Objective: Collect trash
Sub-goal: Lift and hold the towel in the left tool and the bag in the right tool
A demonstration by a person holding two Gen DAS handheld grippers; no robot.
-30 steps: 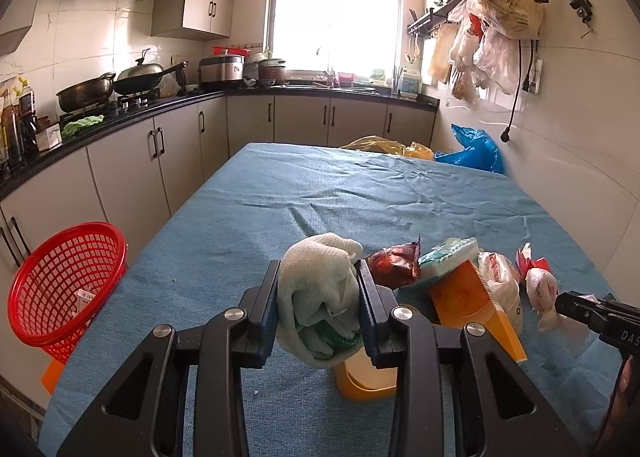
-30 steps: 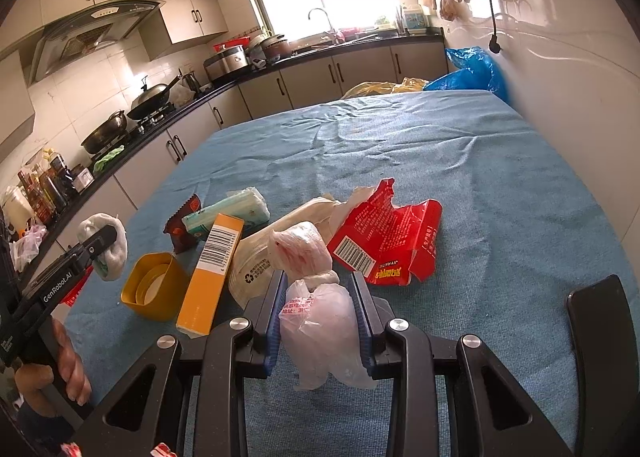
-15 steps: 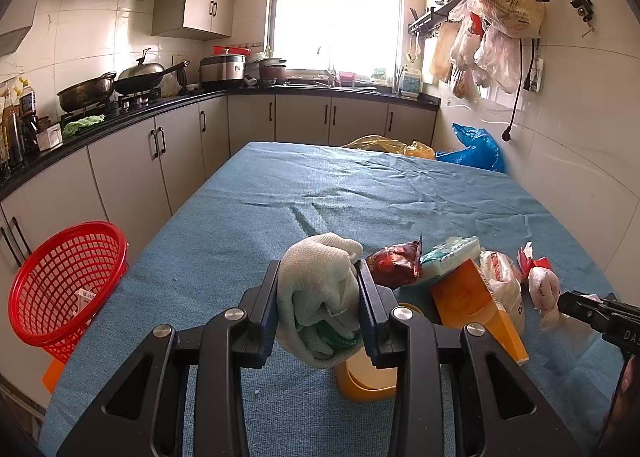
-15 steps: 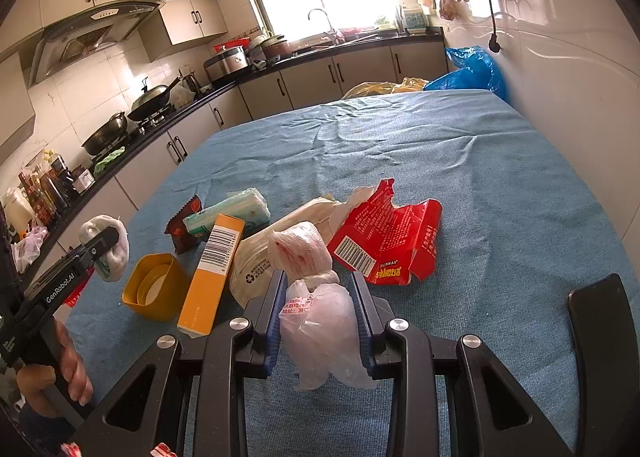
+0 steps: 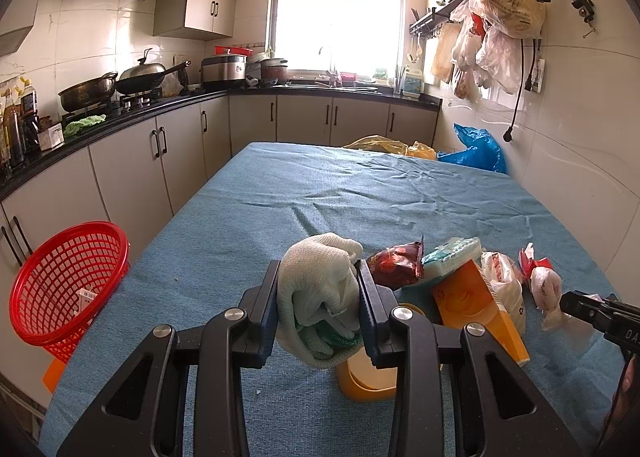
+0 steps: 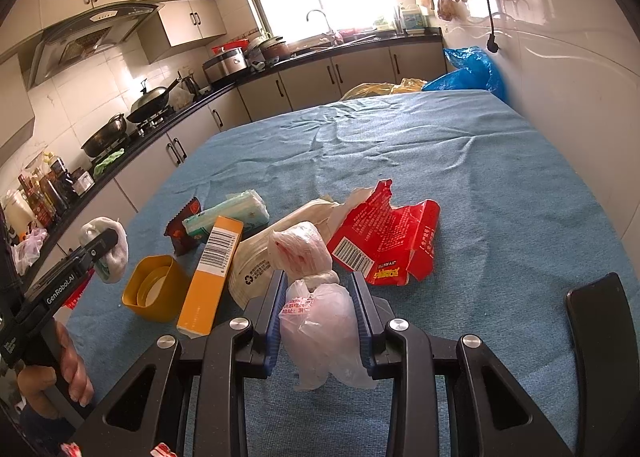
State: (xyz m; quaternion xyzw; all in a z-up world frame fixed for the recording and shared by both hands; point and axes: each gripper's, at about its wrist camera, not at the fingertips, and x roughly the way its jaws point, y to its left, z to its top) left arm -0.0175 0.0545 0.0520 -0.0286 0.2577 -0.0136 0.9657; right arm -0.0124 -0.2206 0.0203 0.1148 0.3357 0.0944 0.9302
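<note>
Left wrist view: since a second ago almost nothing has shifted; my left gripper (image 5: 318, 301) has stayed clamped on the wadded white cloth glove (image 5: 320, 297) and has drifted only slightly, so I judge the carry to the bin has barely begun. Jaws closed to the width of the wad, which bulges above and below the pads, lifted above the blue tablecloth (image 5: 320, 185). Red mesh basket (image 5: 68, 285), off the table's left edge, holds one small white scrap; I take it for the trash bin. Directly under the glove: yellow plastic cup (image 5: 368, 381). To its right, on the cloth: dark red snack wrapper (image 5: 396, 265), green-and-white tissue pack (image 5: 452, 261), orange carton (image 5: 476, 305). Right wrist view: likewise unchanged; my right gripper (image 6: 320, 317) has kept its hold on a knotted clear plastic bag (image 6: 316, 297), jaws closed narrowly on its lower bulb, the upper bulb leaning forward. Whether the bag is off the table or resting on it I cannot tell from here. Ahead: torn red box (image 6: 392, 241), white recycling-marked bag (image 6: 260, 265). Both tools are loaded; the rest of the litter remains to be collected.
</note>
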